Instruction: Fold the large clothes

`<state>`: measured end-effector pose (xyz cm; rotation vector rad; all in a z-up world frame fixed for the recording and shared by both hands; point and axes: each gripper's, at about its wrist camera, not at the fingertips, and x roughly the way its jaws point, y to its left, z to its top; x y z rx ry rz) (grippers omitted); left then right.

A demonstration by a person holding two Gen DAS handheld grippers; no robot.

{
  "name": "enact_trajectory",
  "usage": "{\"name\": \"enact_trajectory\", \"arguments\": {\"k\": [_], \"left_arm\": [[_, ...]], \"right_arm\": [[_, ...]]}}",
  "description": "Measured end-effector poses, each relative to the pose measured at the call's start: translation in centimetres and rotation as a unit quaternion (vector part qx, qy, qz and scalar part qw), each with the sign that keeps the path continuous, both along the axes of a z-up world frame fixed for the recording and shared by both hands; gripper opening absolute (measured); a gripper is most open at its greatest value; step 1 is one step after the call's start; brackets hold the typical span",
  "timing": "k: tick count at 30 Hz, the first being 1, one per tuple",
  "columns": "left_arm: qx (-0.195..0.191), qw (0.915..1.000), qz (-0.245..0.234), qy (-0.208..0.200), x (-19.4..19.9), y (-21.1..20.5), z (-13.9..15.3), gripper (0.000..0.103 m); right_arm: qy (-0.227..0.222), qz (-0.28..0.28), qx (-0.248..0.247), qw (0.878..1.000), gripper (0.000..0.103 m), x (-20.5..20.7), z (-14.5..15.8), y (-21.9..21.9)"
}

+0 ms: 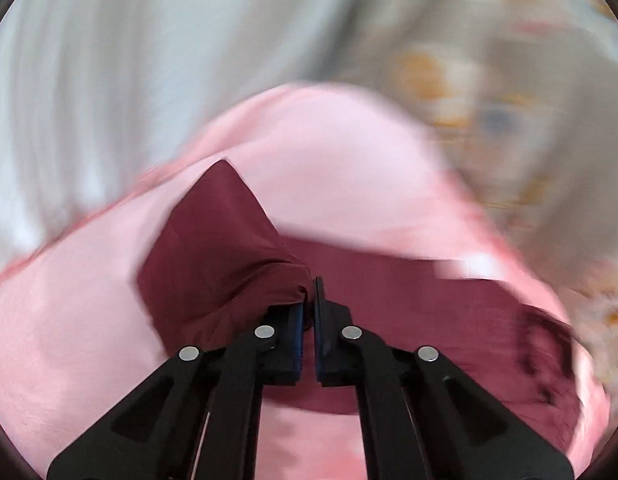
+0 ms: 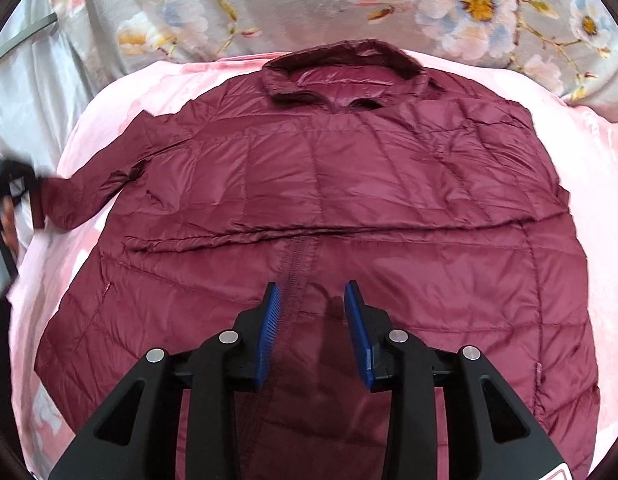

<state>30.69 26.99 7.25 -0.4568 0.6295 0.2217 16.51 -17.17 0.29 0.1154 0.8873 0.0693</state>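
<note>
One maroon jacket [image 2: 309, 200] on pink blanket [image 2: 109, 92]: right view shows it whole, right gripper [image 2: 311, 300] parted, empty; left view only shows left gripper [image 1: 311, 292] pinching sleeve cuff [image 1: 213, 248].

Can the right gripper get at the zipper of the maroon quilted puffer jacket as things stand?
Probably yes: the right gripper hangs open just above the zipper of the maroon quilted puffer jacket, with nothing lying between them.

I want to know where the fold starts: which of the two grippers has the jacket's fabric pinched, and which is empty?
The left gripper: its jaws are shut on the maroon jacket's sleeve end. The right gripper stands open above the zipper, nothing between its pads.
</note>
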Motion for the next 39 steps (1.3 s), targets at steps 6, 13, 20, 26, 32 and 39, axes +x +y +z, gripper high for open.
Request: {"name": "enact_trajectory", "arguments": {"k": [6,13,20,26,32,39], "left_arm": [[0.033,0.9598,-0.273,-0.059,-0.7,-23.9,6.3,0.008],[0.017,0.9189,-0.394,0.013,-6.3,-35.6,-2.3,0.080],[0.008,0.9583,-0.285,0.016,-4.2,-26.3,-2.1,0.080],[0.033,0.9847,-0.154,0.075,1.5,-17.9,-3.9,0.073],[0.088,0.9799,-0.123,0.130,5.8,-17.5,-7.9,0.067],[0.079,0.9799,-0.129,0.130,4.7,-16.4,-10.6,0.069]], "right_arm": [[0.006,-0.048,0.003,0.999,0.035,-0.7,-0.3,-3.4],[0.010,-0.107,0.001,0.994,0.048,-2.5,-0.5,-8.2],[-0.009,-0.110,0.030,0.993,0.054,-0.3,0.9,-10.1],[-0.050,-0.049,-0.012,0.997,0.061,4.9,3.5,-5.5],[-0.047,0.012,-0.108,0.993,0.059,10.4,1.5,0.7],[-0.027,-0.165,-0.027,0.986,0.059,8.3,0.3,-10.0]]}}
